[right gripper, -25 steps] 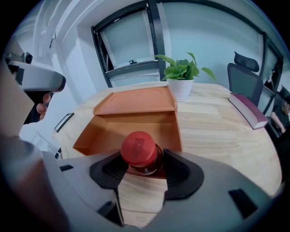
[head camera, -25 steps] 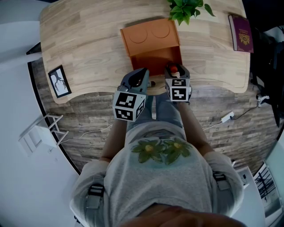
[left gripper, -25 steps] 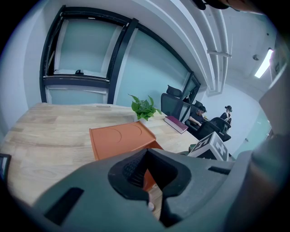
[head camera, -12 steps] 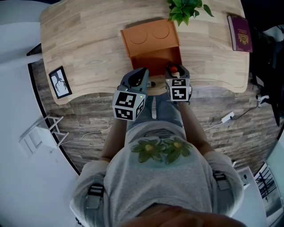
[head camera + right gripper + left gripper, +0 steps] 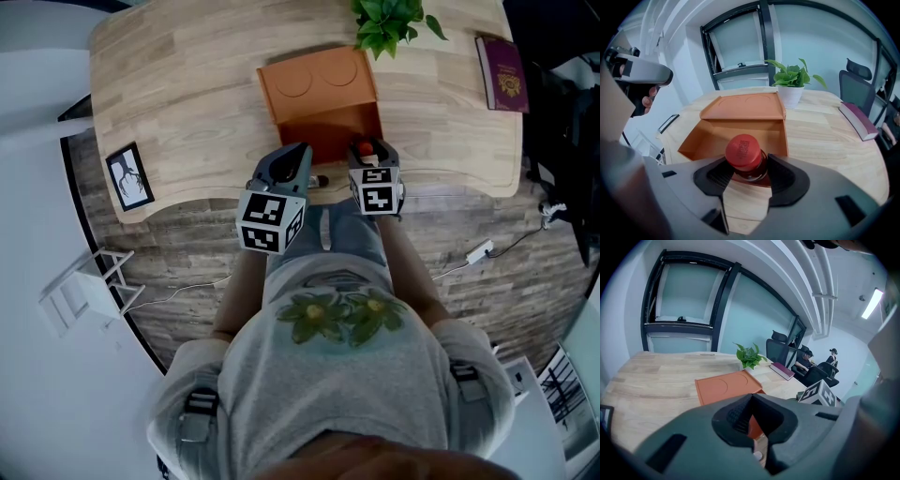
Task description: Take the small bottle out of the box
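Observation:
An orange cardboard box (image 5: 319, 82) lies open near the table's front edge, its lid (image 5: 743, 107) folded back. The small dark bottle with a red cap (image 5: 746, 153) stands at the box's open front. My right gripper (image 5: 749, 174) is around the bottle, its pads against the bottle's sides after closing in slightly. From the head view only the red cap (image 5: 367, 147) shows above the right gripper (image 5: 373, 157). My left gripper (image 5: 311, 174) hovers just left of it at the table edge. Its jaws are shut, tips meeting and nothing between them (image 5: 751, 400).
A potted plant (image 5: 389, 21) stands behind the box and a maroon book (image 5: 502, 73) lies at the table's back right. A small framed picture (image 5: 125, 175) sits at the front left corner. Seated people (image 5: 806, 361) are far behind the table.
The head camera has shifted slightly. Both grippers and the box stay where they were.

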`<state>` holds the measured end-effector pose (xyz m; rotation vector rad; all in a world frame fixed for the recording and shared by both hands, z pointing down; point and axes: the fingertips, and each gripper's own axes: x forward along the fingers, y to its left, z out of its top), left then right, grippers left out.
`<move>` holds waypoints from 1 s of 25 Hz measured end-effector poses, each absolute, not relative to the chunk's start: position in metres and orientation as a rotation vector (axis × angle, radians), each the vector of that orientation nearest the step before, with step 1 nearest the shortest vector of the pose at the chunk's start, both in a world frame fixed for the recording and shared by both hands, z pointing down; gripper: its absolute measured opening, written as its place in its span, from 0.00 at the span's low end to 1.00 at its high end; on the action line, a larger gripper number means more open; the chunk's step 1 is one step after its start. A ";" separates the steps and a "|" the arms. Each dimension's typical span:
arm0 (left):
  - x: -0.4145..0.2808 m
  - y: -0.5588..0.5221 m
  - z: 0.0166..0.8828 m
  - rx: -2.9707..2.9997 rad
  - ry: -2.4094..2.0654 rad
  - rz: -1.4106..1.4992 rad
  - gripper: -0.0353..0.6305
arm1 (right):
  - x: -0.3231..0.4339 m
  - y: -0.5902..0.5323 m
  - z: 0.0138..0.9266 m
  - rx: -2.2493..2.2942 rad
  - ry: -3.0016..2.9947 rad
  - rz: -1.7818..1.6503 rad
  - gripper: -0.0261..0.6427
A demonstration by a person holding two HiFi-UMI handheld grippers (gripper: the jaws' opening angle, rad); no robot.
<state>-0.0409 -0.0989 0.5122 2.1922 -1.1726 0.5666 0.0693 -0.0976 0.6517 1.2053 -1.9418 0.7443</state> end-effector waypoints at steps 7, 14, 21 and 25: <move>-0.043 -0.099 0.505 2.209 -1.178 0.557 0.06 | 0.068 -0.097 0.644 1.208 -1.953 0.723 0.37; -0.043 -0.099 0.496 2.229 -1.181 0.542 0.06 | 0.067 -0.093 0.633 1.205 -1.975 0.704 0.37; -0.041 -0.099 0.490 2.252 -1.181 0.524 0.06 | 0.065 -0.091 0.619 1.201 -1.995 0.686 0.37; -0.039 -0.096 0.484 2.265 -1.178 0.511 0.06 | 0.065 -0.089 0.608 1.204 -2.007 0.668 0.37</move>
